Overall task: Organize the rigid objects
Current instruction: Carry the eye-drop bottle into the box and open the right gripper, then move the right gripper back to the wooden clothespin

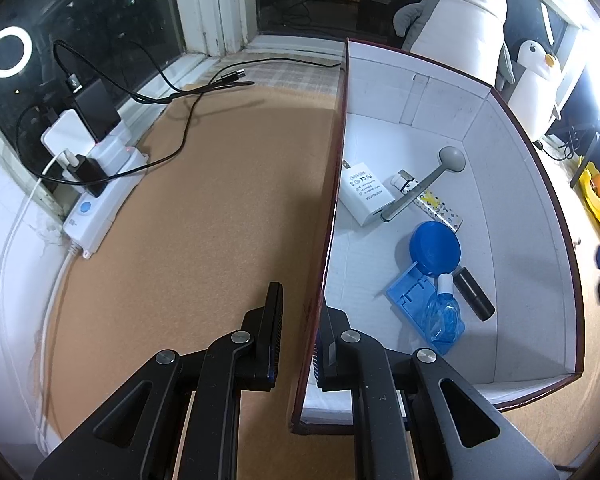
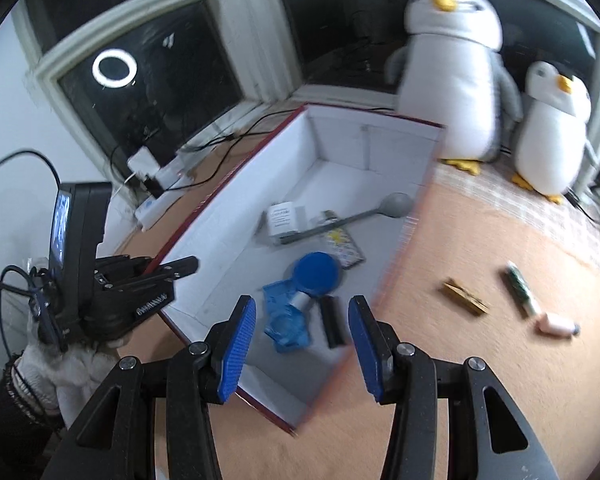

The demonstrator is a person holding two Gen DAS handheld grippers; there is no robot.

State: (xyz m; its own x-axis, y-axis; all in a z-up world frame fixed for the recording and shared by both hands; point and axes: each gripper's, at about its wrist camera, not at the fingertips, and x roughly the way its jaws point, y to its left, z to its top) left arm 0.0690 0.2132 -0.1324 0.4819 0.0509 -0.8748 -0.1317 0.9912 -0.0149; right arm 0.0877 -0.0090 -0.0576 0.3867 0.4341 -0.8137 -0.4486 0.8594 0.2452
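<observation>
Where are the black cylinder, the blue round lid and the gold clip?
black cylinder (image 1: 474,294), left wrist view, middle of its body.
blue round lid (image 1: 435,249), left wrist view, centre of its top.
gold clip (image 2: 465,295), right wrist view, middle of its length.

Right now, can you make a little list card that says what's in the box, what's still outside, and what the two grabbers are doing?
box: white inside, dark red rim, on the brown table
inside box: white charger, grey spoon, patterned card, blue lid, blue tray, blue bottle, black tube
outside box: gold clip, green stick, pink item
left gripper: clamped on the box wall
right gripper: open, empty, above the box
</observation>
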